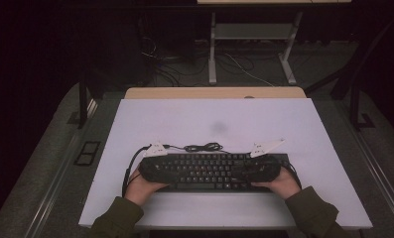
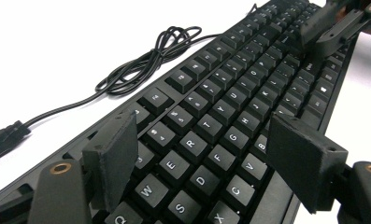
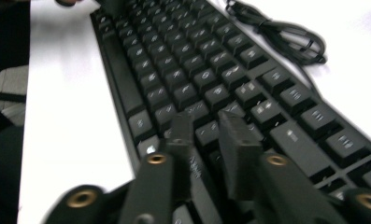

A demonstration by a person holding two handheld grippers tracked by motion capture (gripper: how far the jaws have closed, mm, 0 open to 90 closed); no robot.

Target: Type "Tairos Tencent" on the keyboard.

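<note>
Material: black plastic keyboard with matte keycaps and pale legends, its thin black cable bunched in loose loops on the white table just behind its back edge.
Position: the keyboard lies flat near the table's front edge, about midway between the left and right edges.
Long axis: it runs parallel to the front edge, left to right; the key rows face the person, and the cable leaves from the back side, toward the far edge.
Left gripper: held low over the keyboard's left end, jaws standing well apart above the letter keys, the pads clear of the keycaps, nothing clamped between them.
Right gripper: held over the right end, jaws a narrow gap apart, tips down among the keys; the blurred close view shows nothing gripped, and whether the tips touch a key cannot be told.
Hands: both sleeves enter from the front edge, one hand at each end of the keyboard.
</note>
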